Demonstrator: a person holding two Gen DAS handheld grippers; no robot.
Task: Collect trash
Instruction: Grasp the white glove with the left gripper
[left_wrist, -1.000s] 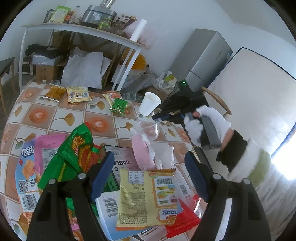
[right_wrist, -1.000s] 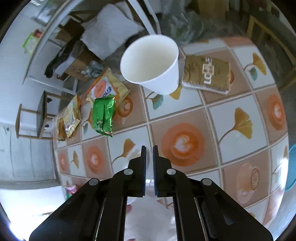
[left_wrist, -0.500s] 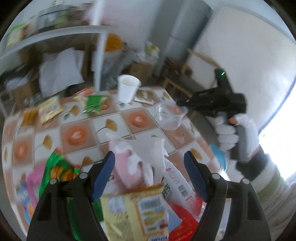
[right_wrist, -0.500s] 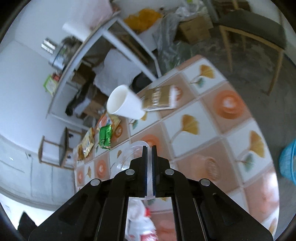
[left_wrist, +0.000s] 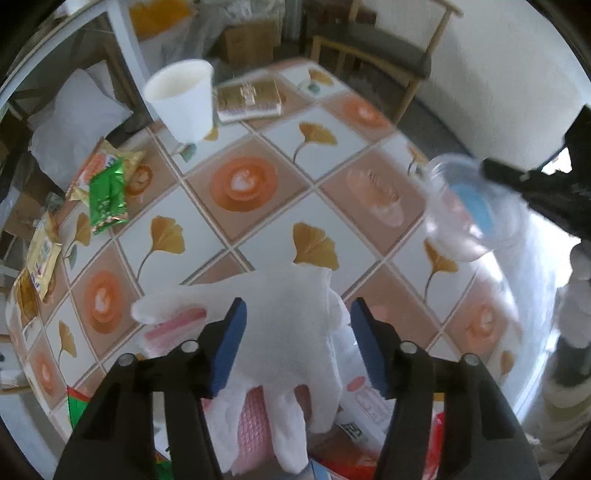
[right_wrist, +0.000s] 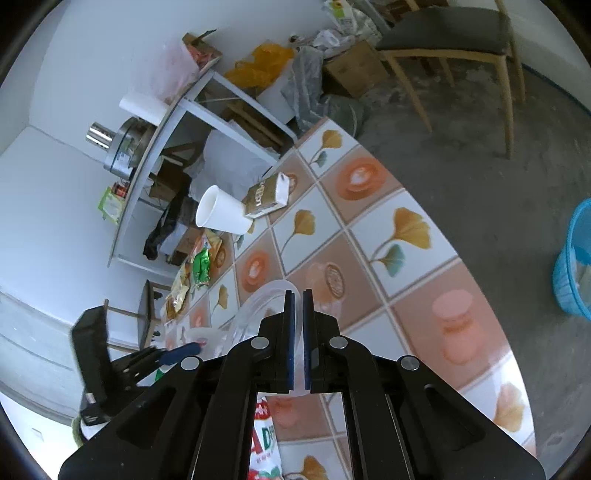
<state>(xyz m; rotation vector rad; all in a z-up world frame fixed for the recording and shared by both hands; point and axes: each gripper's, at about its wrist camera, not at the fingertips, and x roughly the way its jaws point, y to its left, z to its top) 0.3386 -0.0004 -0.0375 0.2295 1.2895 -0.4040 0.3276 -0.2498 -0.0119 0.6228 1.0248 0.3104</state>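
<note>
Left wrist: my left tongs (left_wrist: 295, 343) spread, empty, above a white glove (left_wrist: 291, 325) on the wrapper heap; worktop (left_wrist: 236, 229) ahead mostly bare.

Right wrist: my right tongs (right_wrist: 298, 314) pinching a clear plastic cup (right_wrist: 258, 306) by its rim, beside the worktop edge. Next, I judge: carry to the blue basket (right_wrist: 572, 273) across open floor.

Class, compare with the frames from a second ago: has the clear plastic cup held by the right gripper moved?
Yes. The clear plastic cup has been carried away from the white paper cup, out past the table edge.
</note>
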